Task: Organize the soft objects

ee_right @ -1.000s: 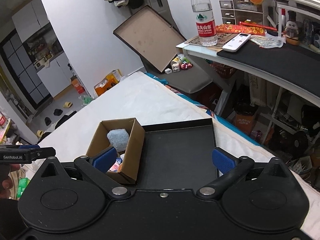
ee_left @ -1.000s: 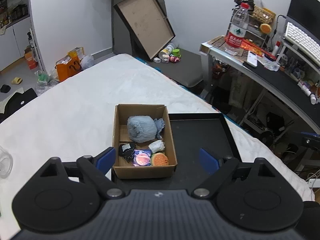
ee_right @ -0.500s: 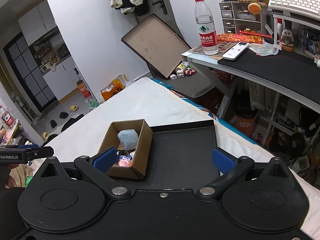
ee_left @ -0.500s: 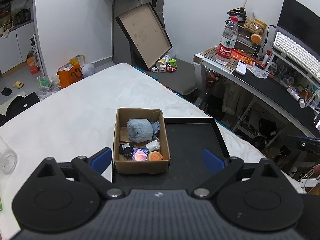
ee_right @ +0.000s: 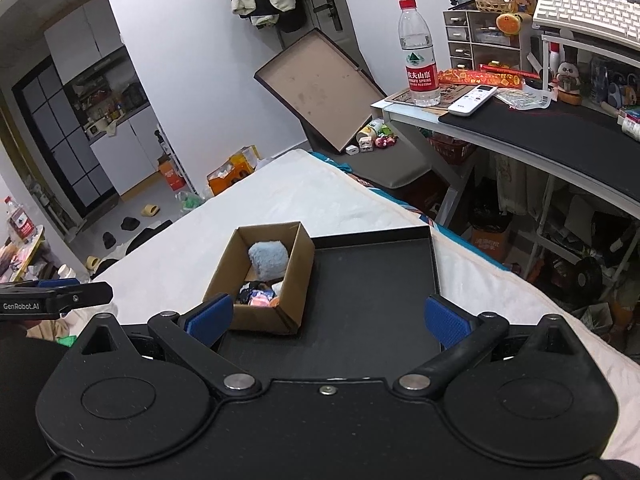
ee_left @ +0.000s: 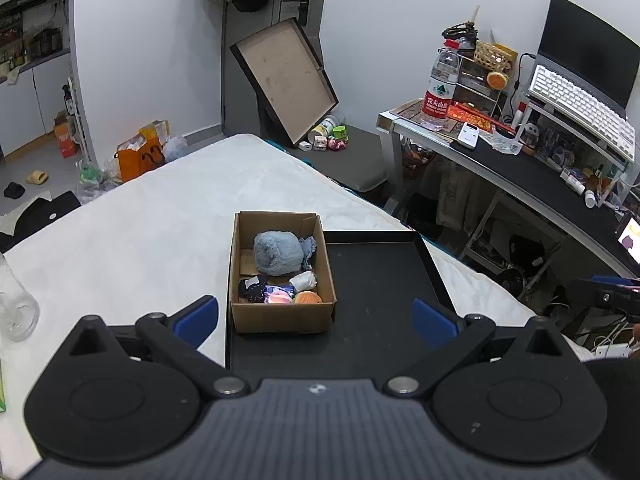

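white bed (ee_left: 160,240) — black tray (ee_left: 380,280) on it, cardboard box (ee_left: 280,320) inside tray's left edge

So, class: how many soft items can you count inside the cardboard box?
5 visible in the cardboard box: grey-blue fluffy bundle at the far end, white roll, black dotted piece, pink item and orange round item near the front. More may hide beneath.

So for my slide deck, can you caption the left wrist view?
Open left gripper above a cardboard box of soft items, including a grey plush, on a black tray.
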Demonstrator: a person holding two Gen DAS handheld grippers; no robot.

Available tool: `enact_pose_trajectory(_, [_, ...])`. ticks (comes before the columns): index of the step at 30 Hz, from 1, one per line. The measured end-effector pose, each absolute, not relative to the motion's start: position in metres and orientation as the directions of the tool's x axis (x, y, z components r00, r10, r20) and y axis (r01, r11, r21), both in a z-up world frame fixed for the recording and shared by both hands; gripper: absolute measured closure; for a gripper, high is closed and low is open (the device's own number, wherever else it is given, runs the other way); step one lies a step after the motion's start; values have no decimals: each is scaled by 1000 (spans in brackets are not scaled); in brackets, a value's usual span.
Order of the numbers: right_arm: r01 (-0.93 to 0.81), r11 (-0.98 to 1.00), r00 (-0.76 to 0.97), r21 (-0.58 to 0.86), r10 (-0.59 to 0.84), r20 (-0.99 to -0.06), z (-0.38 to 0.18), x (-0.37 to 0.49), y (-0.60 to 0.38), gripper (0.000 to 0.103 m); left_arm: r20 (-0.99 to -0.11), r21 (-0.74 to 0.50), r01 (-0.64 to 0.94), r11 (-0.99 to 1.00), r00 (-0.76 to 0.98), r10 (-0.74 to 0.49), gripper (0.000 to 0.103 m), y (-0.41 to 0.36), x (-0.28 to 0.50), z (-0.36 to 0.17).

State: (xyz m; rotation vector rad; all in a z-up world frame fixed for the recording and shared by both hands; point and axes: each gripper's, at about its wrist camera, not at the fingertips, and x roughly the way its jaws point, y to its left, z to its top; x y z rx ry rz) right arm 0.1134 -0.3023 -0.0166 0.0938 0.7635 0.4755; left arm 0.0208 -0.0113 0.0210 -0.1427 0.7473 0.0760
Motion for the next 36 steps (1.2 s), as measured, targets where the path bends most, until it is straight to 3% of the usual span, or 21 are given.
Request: enact_pose_trajectory(36, [-376,894,656,245,443,-611,-10,50,-285,0,-634,-120,-91,989,773,-6,1,-3,-32,23])
